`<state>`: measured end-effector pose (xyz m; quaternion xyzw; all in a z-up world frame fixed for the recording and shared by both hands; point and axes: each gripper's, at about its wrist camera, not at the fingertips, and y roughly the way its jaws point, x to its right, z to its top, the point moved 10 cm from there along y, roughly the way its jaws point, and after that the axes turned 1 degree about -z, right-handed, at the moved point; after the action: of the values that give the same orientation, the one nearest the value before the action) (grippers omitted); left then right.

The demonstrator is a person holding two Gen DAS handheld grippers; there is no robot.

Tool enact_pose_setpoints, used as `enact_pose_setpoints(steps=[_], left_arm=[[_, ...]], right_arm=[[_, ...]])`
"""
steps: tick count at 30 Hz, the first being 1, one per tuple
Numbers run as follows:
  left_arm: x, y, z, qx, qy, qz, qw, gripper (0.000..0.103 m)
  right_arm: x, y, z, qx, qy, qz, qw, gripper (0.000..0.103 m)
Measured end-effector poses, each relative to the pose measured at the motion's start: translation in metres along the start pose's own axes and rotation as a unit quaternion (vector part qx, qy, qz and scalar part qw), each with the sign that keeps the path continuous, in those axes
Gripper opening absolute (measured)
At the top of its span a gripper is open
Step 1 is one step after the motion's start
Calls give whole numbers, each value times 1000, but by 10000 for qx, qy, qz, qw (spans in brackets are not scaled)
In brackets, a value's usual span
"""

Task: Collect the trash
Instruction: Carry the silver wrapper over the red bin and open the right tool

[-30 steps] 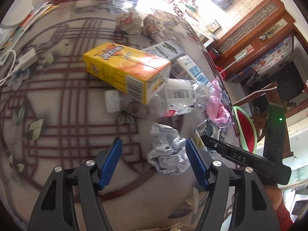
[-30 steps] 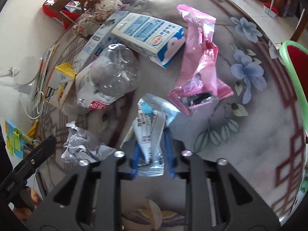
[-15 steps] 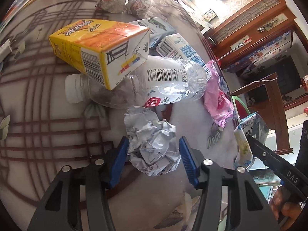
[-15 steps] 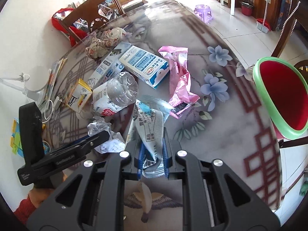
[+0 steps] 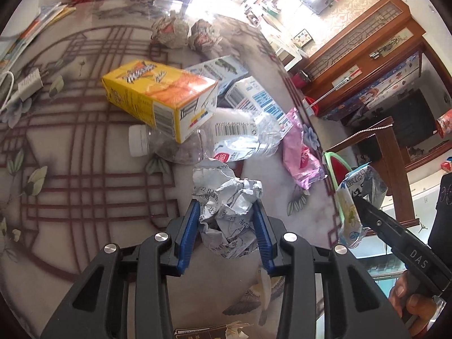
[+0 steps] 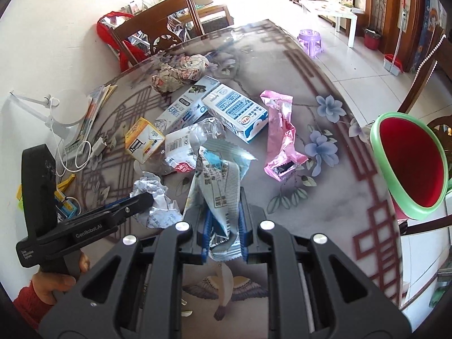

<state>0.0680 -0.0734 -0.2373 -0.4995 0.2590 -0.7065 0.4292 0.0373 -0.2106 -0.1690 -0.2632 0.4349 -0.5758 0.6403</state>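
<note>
My left gripper (image 5: 226,226) is shut on a crumpled white paper ball (image 5: 226,212), also seen in the right wrist view (image 6: 155,197). My right gripper (image 6: 224,226) is shut on a grey-blue snack wrapper (image 6: 220,180) and holds it above the table; the wrapper also shows in the left wrist view (image 5: 353,206). On the table lie a yellow juice carton (image 5: 158,99), a crushed clear bottle (image 5: 214,141), a blue-white milk carton (image 6: 237,113) and a pink wrapper (image 6: 279,144). A red bin with a green rim (image 6: 406,163) stands off the table's right edge.
Two crumpled paper balls (image 5: 183,31) lie at the far end. A second blue-white carton (image 6: 186,104) lies by the milk carton. A white charger and cable (image 5: 25,84) and papers (image 6: 93,107) are at the left. A wooden chair (image 6: 161,28) stands behind the table.
My left gripper has closed on the paper ball. My right gripper has lifted the wrapper higher off the table and drawn back.
</note>
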Motion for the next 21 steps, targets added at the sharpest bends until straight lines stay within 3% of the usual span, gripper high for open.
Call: enact_pose_setpoints(steps=[9,21], left_arm=[[27,-25,11,334,368,-91,9987,36],[60,-25,6,362,646,-161,9971,36]], right_arm=[[-1,-21,1,275,-155,-133,9994,16],[24,-39,-6,398,60,-275,9988,16]])
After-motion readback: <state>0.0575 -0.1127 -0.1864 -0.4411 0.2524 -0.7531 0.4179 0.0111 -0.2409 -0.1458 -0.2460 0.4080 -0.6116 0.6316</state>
